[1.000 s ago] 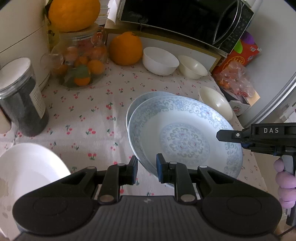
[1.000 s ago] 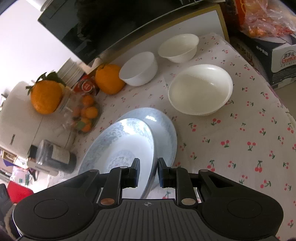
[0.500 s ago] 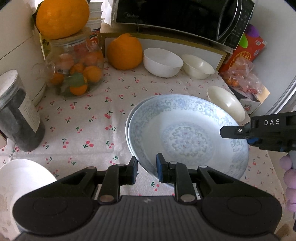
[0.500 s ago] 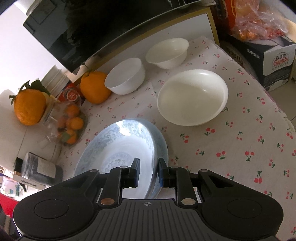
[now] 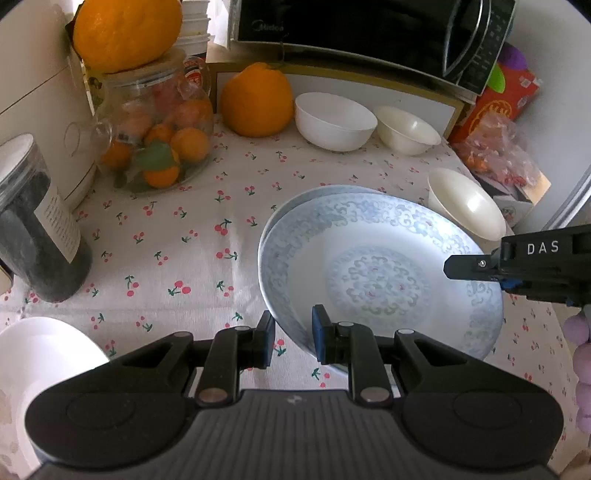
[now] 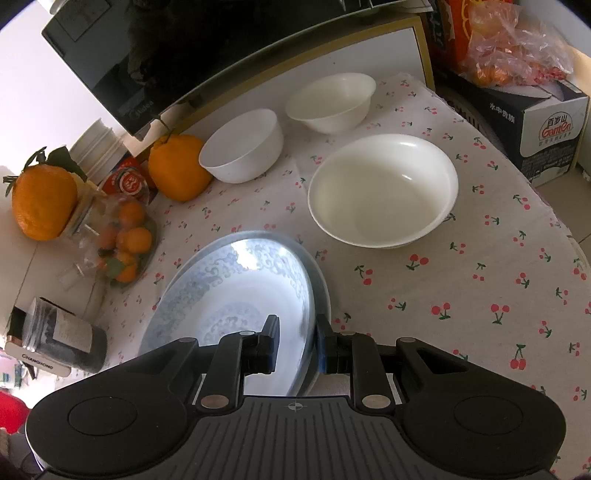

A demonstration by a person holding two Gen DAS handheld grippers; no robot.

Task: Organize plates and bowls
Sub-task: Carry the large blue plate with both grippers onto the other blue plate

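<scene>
A table (image 5: 229, 206) covered by a cherry-print cloth (image 6: 461, 295) is seen below a black microwave (image 5: 369, 33). On the cloth, a blue-patterned plate (image 5: 373, 277) is held just over a second plate (image 5: 295, 197), whose rim shows behind it; whether the two touch cannot be told. The upper plate's near rim is gripped between the fingers of the left gripper (image 5: 293, 338), and its opposite rim is gripped by the right gripper (image 6: 297, 341), which is also seen at the right edge of the left view, marked DAS. Just beyond the plates a large cream bowl (image 6: 384, 188) is set, apart from them. Farther back, by the microwave, a white bowl (image 6: 242, 146) and a smaller cream bowl (image 6: 330, 101) are placed side by side. Part of a white dish (image 5: 44, 354) is seen at the near left corner of the left view. An orange (image 5: 256, 99) lies beside the white bowl; a glass jar (image 5: 155, 136) of small oranges is topped by another large orange (image 5: 127, 31). A dark-filled jar (image 5: 33, 225) stands at the left edge.
</scene>
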